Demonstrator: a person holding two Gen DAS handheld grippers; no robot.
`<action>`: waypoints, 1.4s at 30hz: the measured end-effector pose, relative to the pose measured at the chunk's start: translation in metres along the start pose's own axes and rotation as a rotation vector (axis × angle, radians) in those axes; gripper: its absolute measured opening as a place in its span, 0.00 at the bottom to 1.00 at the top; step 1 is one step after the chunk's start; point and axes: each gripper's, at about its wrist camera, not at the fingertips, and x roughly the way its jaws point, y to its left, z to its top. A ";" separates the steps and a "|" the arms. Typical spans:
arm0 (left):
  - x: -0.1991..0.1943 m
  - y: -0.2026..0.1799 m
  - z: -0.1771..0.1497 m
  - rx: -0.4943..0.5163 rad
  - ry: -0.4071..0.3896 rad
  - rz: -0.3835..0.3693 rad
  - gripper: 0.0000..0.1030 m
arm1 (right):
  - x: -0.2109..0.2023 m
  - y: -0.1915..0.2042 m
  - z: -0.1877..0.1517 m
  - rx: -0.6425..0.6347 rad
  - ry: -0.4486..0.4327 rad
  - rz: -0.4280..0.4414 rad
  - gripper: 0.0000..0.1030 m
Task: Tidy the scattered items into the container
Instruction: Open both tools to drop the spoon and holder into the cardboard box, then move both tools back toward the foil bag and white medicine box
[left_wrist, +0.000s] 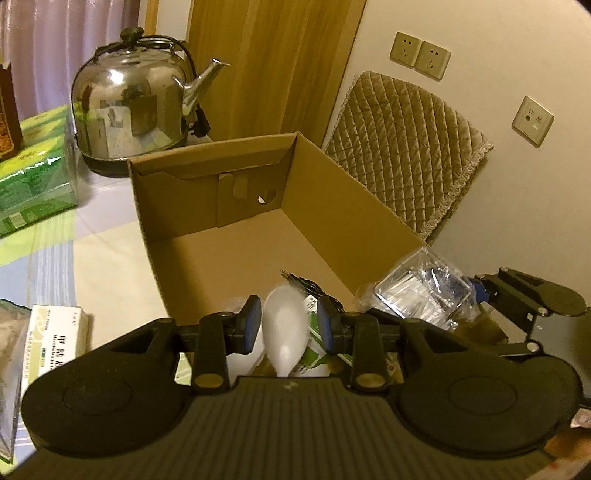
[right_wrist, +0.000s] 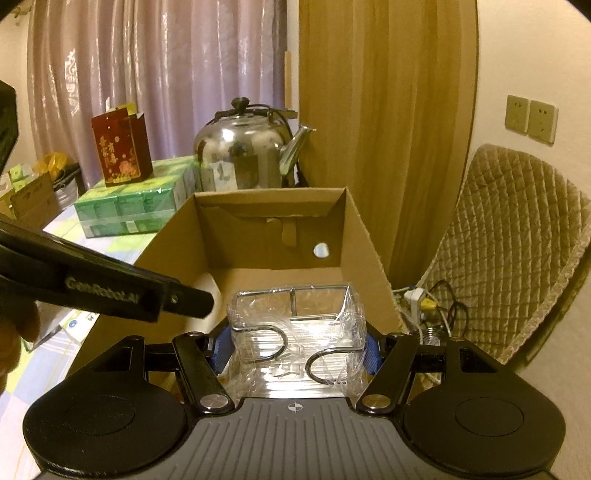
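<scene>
The box (left_wrist: 258, 221) stands open on the surface (left_wrist: 110, 266), its far half bare. The left gripper (left_wrist: 288, 325) hangs over the box's near edge, its pads apart on either side of a white spoon (left_wrist: 284, 332) without pressing it; the spoon lies in the box on a green-and-white packet (left_wrist: 312, 343). The right gripper (right_wrist: 295, 347) is clenched on a wrapped wire rack (right_wrist: 295, 325), held just above the box's near right corner. A kettle (left_wrist: 129, 99) stands behind the box, and a medicine carton (left_wrist: 51, 339) lies left of it.
</scene>
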 end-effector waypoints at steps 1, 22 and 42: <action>-0.004 0.001 0.000 -0.002 -0.006 0.000 0.27 | 0.000 0.001 0.000 -0.003 0.002 0.001 0.61; -0.083 0.032 -0.029 -0.087 -0.132 0.073 0.32 | 0.009 0.029 -0.002 -0.050 0.031 0.069 0.69; -0.157 0.048 -0.093 -0.114 -0.124 0.171 0.57 | -0.071 0.056 0.002 0.016 -0.060 0.061 0.93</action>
